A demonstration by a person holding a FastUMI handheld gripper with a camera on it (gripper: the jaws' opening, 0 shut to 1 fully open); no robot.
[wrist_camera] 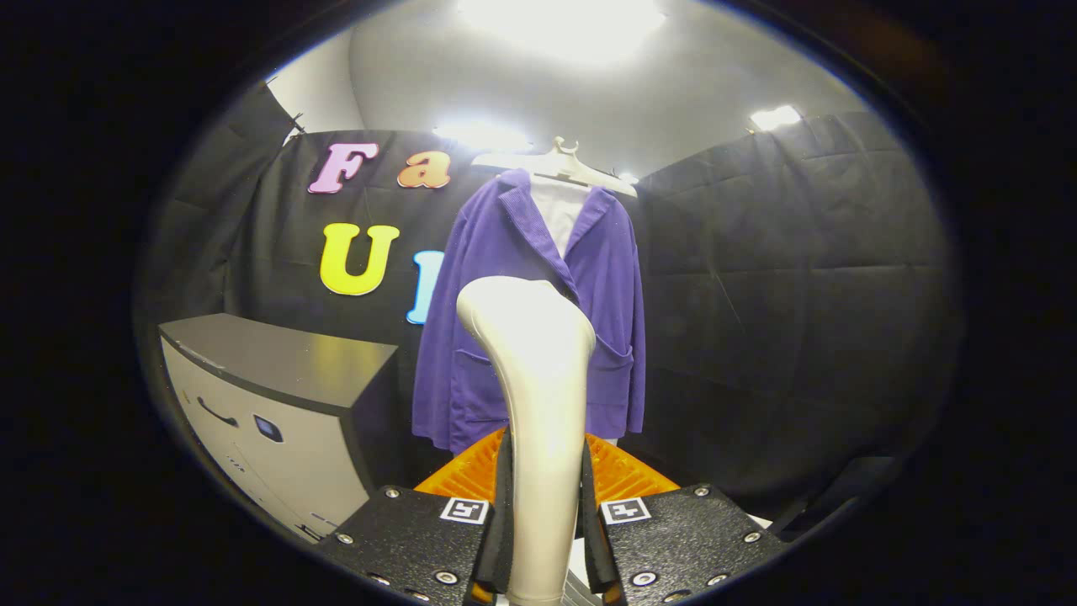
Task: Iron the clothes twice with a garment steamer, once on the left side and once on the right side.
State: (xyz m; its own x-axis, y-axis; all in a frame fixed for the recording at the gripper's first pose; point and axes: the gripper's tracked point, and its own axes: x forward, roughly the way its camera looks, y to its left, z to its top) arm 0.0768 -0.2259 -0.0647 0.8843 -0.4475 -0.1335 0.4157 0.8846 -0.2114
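A purple corduroy jacket (538,320) hangs over a white shirt on a pale hanger (562,162) against the black booth wall, straight ahead and beyond the fingers. My gripper (543,505) is shut on the handle of a cream-white garment steamer (534,379). The steamer stands upright between the fingers, its head bent toward the jacket and covering the jacket's lower middle. The steamer head is apart from the fabric, some way short of it.
A grey cabinet (278,396) with a dark top stands to the left of the jacket. An orange ribbed object (623,475) lies just beyond the fingers, below the jacket's hem. Black cloth walls close in the right side.
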